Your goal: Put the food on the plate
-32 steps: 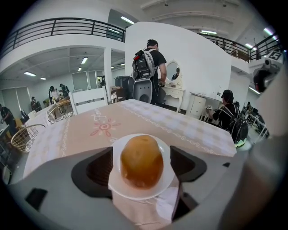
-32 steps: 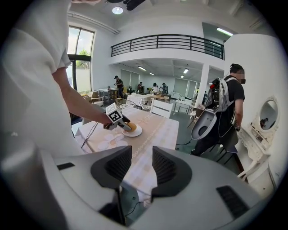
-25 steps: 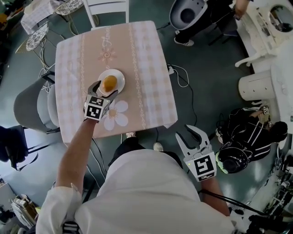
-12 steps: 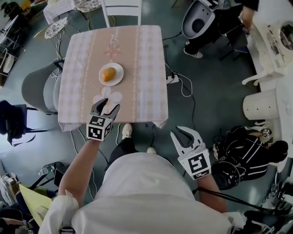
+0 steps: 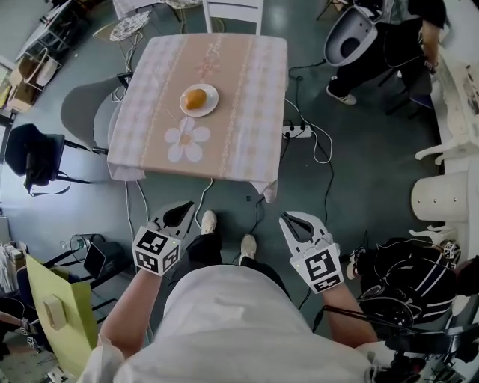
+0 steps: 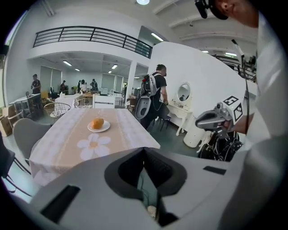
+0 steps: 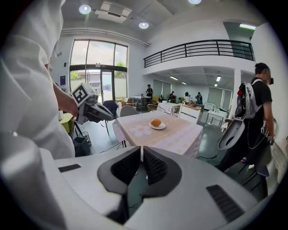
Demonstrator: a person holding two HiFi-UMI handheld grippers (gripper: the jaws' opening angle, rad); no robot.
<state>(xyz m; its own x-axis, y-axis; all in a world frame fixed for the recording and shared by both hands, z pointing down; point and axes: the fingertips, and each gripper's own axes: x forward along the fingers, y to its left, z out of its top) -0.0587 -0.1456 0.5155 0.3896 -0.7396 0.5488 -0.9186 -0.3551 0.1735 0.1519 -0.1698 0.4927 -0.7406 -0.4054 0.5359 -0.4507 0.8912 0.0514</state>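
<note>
An orange-brown piece of food (image 5: 195, 98) lies on a small white plate (image 5: 212, 105) near the middle of the pink checked table (image 5: 247, 112). Both gripper views show the food (image 6: 97, 123) (image 7: 155, 122) far ahead on its plate (image 6: 101, 129) (image 7: 158, 127). My left gripper (image 5: 184, 208) hangs over the floor well short of the table's near edge; its jaws have just been closing and are shut, empty. My right gripper (image 5: 289, 219) is level with it to the right; its jaws have just been closing too, tips all but touching with nothing between them.
A grey chair (image 5: 86, 112) stands at the table's left and a white chair (image 5: 232, 11) at its far end. A power strip with cables (image 5: 299, 131) lies on the floor to the right. A person with a backpack (image 6: 155, 90) stands beyond the table. White furniture (image 5: 441, 194) lines the right.
Both grippers have drawn back from the table towards my body, the left one away from the plate. Their jaws have gone from wide open to closed. The food stays on the plate.
</note>
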